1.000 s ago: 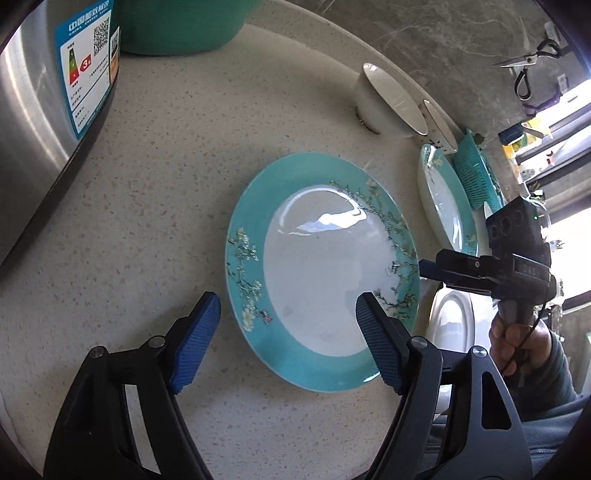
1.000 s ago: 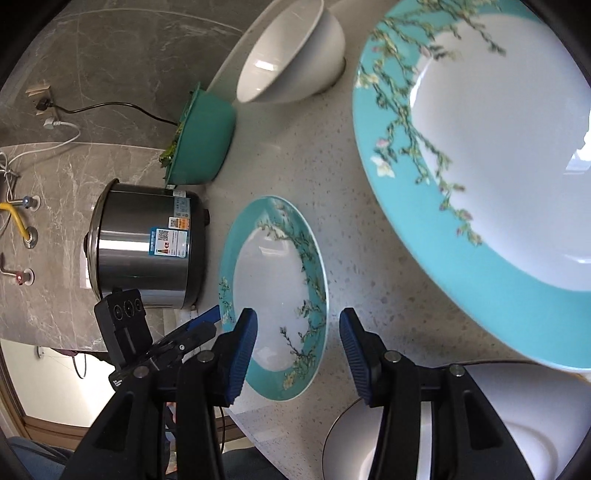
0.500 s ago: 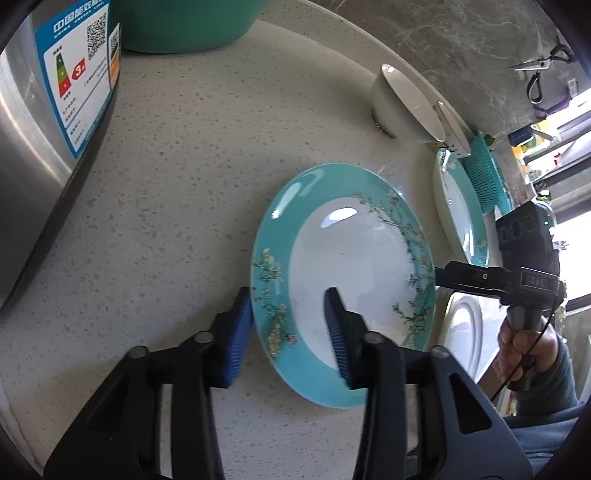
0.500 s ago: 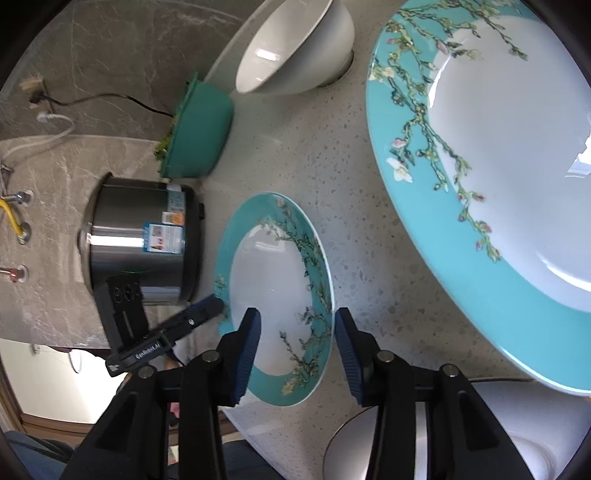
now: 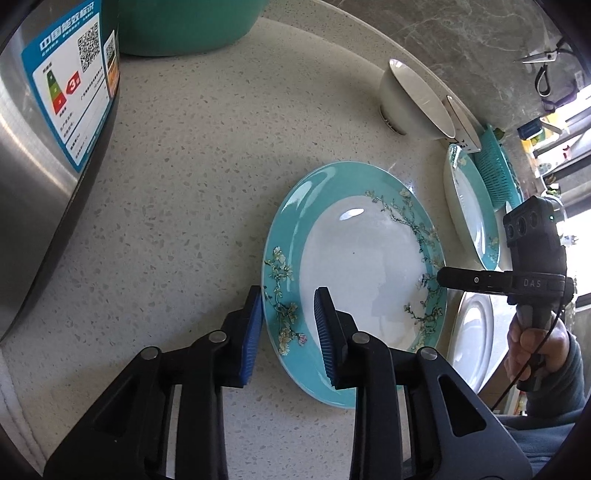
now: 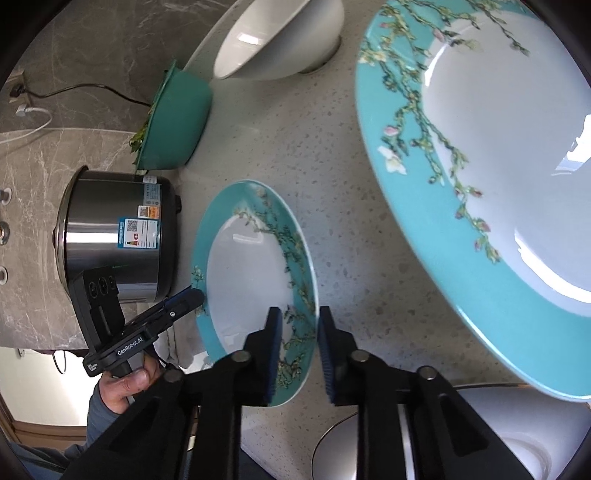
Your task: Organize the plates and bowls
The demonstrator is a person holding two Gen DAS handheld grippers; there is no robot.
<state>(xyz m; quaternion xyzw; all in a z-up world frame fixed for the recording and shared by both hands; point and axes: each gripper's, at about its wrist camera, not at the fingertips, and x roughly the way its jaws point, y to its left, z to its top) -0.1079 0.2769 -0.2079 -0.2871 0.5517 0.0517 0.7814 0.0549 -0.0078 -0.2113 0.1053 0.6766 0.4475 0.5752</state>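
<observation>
A small teal plate (image 5: 369,266) (image 6: 247,277) with a white centre and flower sprigs lies on the speckled counter. My left gripper (image 5: 288,325) straddles its near left rim. Its jaws are closing, one blue pad against the outer edge and the other on the inner face. My right gripper (image 6: 300,343) is shut on the opposite rim, and its tip (image 5: 443,277) shows in the left wrist view. A larger teal plate (image 6: 480,147) (image 5: 469,206) lies beyond. A white bowl (image 5: 410,103) (image 6: 280,37) stands tilted further back.
A steel rice cooker (image 5: 44,147) (image 6: 110,229) stands close to the plate's left side. A green basin (image 5: 177,26) (image 6: 173,118) sits behind it. A white plate (image 5: 472,339) (image 6: 461,435) lies by the right hand, and a teal colander (image 5: 495,170) stands at the far right.
Both grippers' jaws went from wide open to closed around opposite rims of the small teal plate. Neither hand shifted much.
</observation>
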